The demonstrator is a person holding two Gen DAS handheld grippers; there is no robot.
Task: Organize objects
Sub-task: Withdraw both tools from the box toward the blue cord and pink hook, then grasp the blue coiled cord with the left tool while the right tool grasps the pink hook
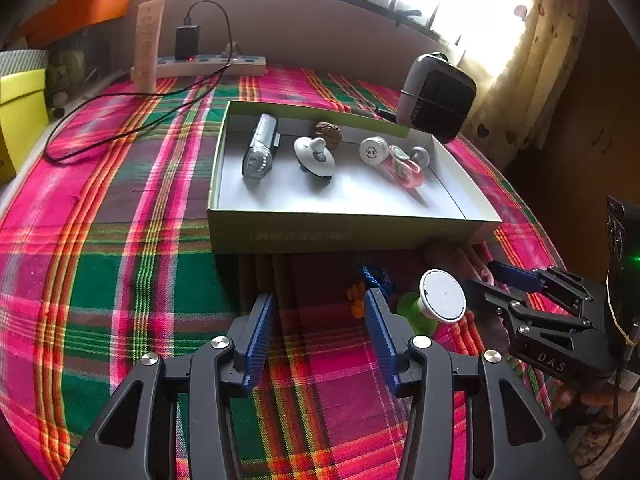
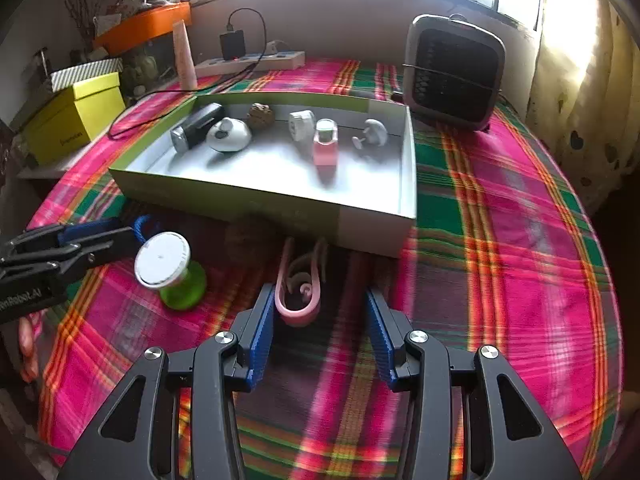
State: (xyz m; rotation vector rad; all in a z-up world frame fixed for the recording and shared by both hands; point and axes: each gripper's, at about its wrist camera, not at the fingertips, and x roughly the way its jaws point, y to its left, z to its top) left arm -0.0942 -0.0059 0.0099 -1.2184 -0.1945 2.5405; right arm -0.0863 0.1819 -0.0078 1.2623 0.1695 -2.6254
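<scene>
An open green-and-white box stands mid-table and holds a silver light, a white knob, a walnut, a pink bottle and other small items. In front of the box a green spool with a white cap stands tilted on the plaid cloth. My left gripper is open over bare cloth, with a blue shiny thing and an orange bit by its right finger. My right gripper is open; a pink clip lies between its fingertips, close to the left pad.
A grey fan stands behind the box at the right. A power strip with a black charger and a trailing cable lies at the back wall, beside an upright tube. A yellow box sits at the left. The table edge curves close on the right.
</scene>
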